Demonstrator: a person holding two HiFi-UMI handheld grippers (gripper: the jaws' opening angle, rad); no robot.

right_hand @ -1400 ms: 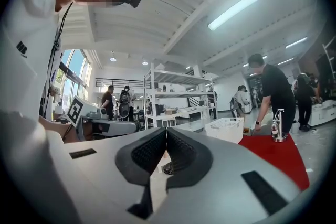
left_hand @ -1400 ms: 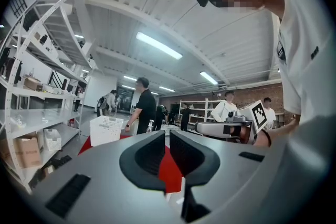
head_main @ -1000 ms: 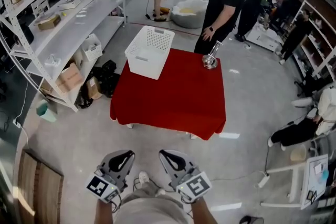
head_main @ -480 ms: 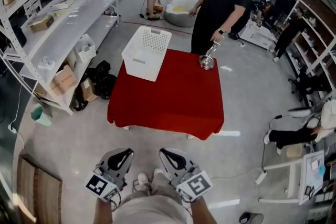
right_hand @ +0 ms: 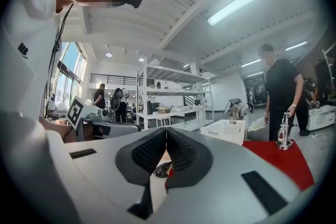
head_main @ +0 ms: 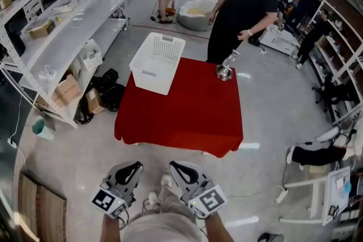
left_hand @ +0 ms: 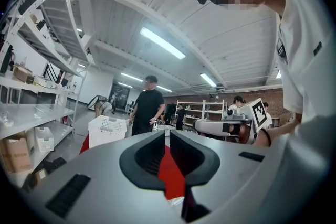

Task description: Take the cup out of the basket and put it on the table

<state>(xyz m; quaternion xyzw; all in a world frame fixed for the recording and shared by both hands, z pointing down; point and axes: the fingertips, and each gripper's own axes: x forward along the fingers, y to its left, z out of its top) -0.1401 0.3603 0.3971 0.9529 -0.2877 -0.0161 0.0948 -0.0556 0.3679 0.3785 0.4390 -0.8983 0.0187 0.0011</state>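
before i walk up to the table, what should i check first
1. Cup in the white basket: cannot tell; no cup shows from here.
2. Basket in reach: not ok; both grippers are well short of the red table.
3. Left gripper: ok; jaws slightly apart, empty.
4. Right gripper: not ok; jaws shut, empty.
5. Bare spot on the table: ok; the near half is free.
6. Far edge: not ok; a person in black stands by the silver metal object.
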